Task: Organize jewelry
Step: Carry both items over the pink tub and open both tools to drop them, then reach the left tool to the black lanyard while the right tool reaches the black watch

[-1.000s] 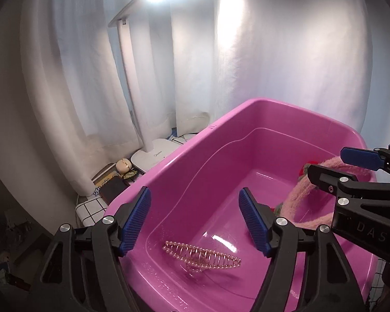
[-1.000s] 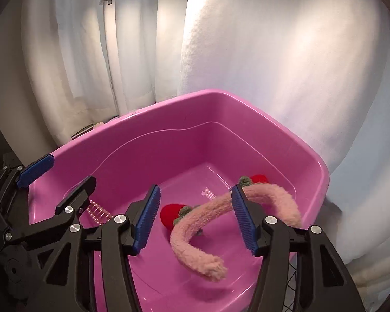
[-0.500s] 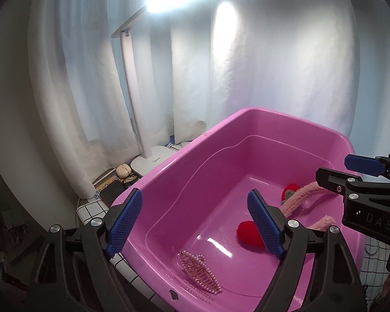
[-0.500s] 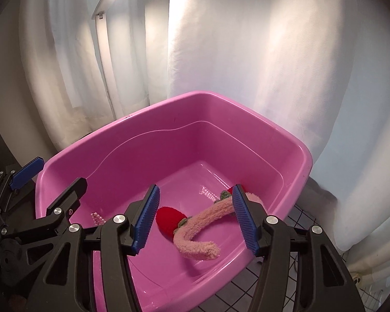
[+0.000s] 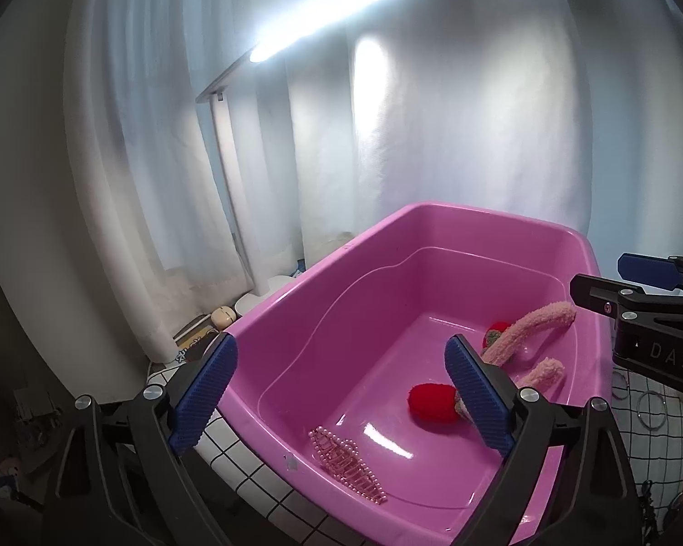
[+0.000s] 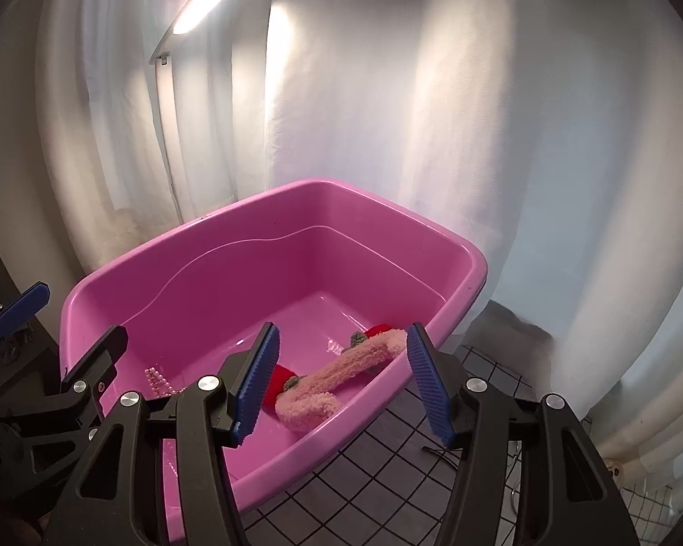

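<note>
A pink plastic tub (image 5: 323, 268) (image 6: 268, 209) stands on a tiled table. In it lie a pearl hair comb (image 5: 346, 462) (image 6: 159, 380) near the front left and a fuzzy pink headband (image 5: 523, 332) (image 6: 341, 373) with red strawberry pompoms (image 5: 432, 402) on the right. My left gripper (image 5: 341, 396) is open and empty, held above the tub's near edge. My right gripper (image 6: 341, 386) is open and empty, above the tub's right front side, over the headband. Each gripper shows at the other view's edge.
White curtains (image 5: 387, 136) hang close behind the tub. A white desk lamp (image 5: 232, 191) stands at the back left, with small items by its base (image 5: 223, 316). Several thin rings (image 5: 646, 409) lie on the white tiled table (image 6: 387, 468) right of the tub.
Both grippers have pulled back and up from the tub. The headband has dropped from between the right gripper's fingers and now lies on the tub floor. The comb lies still.
</note>
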Motion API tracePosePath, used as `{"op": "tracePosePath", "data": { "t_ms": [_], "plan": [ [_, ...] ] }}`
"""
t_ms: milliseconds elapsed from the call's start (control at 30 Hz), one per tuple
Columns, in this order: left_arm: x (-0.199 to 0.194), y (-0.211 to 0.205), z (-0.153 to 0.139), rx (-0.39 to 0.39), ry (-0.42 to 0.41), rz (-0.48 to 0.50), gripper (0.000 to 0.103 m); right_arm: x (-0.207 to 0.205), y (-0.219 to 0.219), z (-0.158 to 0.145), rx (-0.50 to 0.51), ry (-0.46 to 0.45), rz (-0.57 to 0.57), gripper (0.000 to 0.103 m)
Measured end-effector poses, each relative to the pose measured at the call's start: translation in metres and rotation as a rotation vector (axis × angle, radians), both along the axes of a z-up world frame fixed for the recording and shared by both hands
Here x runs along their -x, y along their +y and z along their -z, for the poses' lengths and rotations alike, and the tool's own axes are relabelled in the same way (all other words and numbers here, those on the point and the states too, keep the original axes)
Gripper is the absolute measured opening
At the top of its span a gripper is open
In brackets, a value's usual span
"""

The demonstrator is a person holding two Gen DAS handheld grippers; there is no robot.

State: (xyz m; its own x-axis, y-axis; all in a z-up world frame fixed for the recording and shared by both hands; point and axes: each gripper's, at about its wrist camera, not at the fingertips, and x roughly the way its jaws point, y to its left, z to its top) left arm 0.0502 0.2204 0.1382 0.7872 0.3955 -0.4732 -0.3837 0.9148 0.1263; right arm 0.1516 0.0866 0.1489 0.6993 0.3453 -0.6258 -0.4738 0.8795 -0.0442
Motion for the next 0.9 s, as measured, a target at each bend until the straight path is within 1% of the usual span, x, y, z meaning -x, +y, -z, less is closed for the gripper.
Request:
{"op": "tracePosePath", "data": {
  "t_ms": [233,433,567,767,900],
  "plan": [
    [0.022,-0.014,-0.002,0.001,-0.052,0.034,0.093,0.024,-0.026,0.001,-0.018,-0.051,0.029,0.059],
    [0.04,-0.033,-0.004,0.01,-0.097,0.088,0.096,0.053,-0.064,0.007,-0.048,-0.087,0.087,0.059],
    [0.051,-0.049,-0.001,0.009,-0.11,0.132,0.096,0.083,-0.094,0.013,-0.066,-0.108,0.13,0.06],
    [0.064,-0.071,0.005,0.043,-0.116,0.214,0.096,0.135,-0.15,0.029,-0.095,-0.129,0.231,0.063],
    [0.074,-0.094,0.01,0.059,-0.107,0.296,0.097,0.165,-0.192,0.048,-0.09,-0.102,0.321,0.065]
  ]
}}
